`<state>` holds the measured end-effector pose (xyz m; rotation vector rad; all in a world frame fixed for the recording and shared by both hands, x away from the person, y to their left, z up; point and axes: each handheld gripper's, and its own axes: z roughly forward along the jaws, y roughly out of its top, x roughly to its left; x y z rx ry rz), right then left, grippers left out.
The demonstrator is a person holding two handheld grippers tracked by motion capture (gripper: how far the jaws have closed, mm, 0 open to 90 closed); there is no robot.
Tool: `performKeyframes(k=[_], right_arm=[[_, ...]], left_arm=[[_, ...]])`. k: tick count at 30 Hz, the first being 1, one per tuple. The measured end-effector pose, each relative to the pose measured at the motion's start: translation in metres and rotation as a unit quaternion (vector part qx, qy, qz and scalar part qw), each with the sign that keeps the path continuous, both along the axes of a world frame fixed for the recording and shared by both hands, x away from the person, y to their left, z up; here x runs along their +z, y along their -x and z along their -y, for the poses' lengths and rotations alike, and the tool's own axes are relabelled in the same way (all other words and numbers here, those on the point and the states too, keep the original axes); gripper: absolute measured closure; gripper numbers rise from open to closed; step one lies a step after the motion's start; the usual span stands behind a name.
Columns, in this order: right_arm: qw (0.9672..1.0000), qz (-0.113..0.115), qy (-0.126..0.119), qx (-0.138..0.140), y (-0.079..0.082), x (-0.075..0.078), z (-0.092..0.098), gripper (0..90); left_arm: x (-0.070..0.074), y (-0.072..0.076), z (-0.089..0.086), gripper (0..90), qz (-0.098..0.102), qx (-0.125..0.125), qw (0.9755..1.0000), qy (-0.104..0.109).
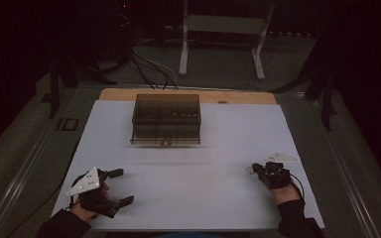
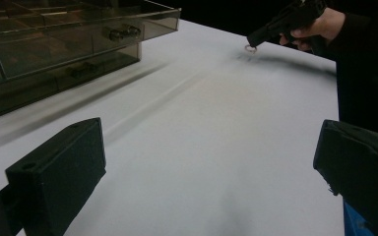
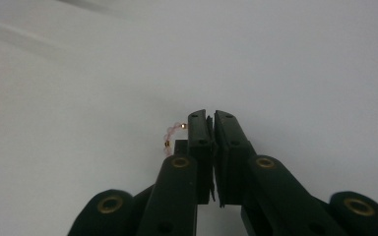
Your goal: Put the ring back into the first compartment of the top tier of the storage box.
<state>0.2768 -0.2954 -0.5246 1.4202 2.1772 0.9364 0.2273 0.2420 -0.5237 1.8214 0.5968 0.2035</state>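
You are clamping the right gripper [image 3: 210,118] on a small beaded bracelet [image 3: 170,138], centre of the right gripper view, just off the desk [image 1: 188,173]. The left gripper [image 1: 121,186] is resting released, lower left. Next probably comes carrying it to the clear drawer box [image 1: 166,119], upper middle.

A small beaded bracelet [image 3: 170,138] of pale pink beads with a few gold ones hangs pinched between the closed jaws of the right gripper [image 3: 210,117], curving out to one side. From the left gripper view, the loop [image 2: 250,48] dangles just above the white table surface [image 2: 216,137].
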Motion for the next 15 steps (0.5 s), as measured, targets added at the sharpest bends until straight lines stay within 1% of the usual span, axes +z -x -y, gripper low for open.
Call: performKeyframes(k=[8,11,15], right_arm=[[0.9999,0.002,0.003,0.01,0.002,0.003,-0.005,87.7],[0.9999,0.006,0.007,0.015,0.003,0.008,-0.009,87.6],[0.9998,0.007,0.006,0.016,0.003,0.012,-0.012,87.7]], left_arm=[[0.0,0.0,0.0,0.9,-0.001,-0.001,1.0,-0.001],[0.0,0.0,-0.001,0.9,-0.001,0.0,1.0,-0.001],[0.0,-0.001,0.0,0.9,-0.002,0.001,1.0,-0.002]])
